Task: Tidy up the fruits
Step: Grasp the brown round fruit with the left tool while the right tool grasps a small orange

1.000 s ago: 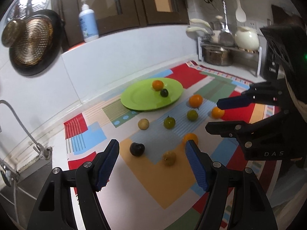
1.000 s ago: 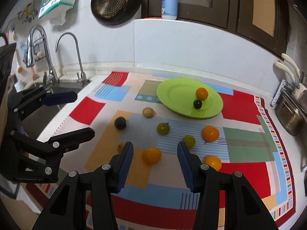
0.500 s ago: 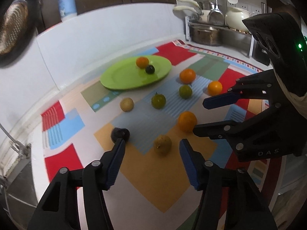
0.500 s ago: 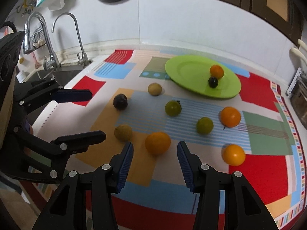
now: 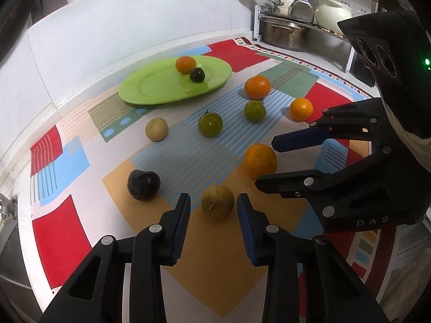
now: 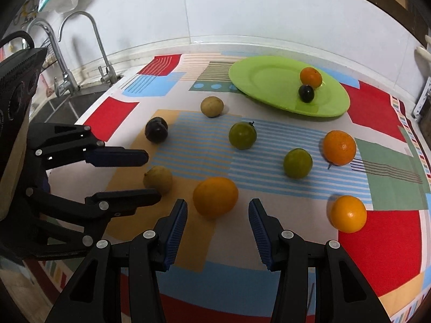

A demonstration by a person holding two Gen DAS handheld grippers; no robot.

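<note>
Kitchen counter, covered by a bright patchwork mat (image 5: 221, 274), carries fruit scattered in front of a green plate (image 5: 150, 86) that already holds a small orange (image 5: 185, 64) and a dark fruit (image 5: 197, 75), which looks like the gathering spot. Left gripper (image 5: 214, 204) is closing around a brownish fruit (image 5: 217, 206), pads either side but not yet touching it. Right gripper (image 6: 217, 210) hangs spread just short of a big orange (image 6: 215, 196), lined up to take it. Both point steeply down, I'd guess so each can lift its fruit cleanly without knocking the dark plum (image 5: 143, 184) nearby.
</note>
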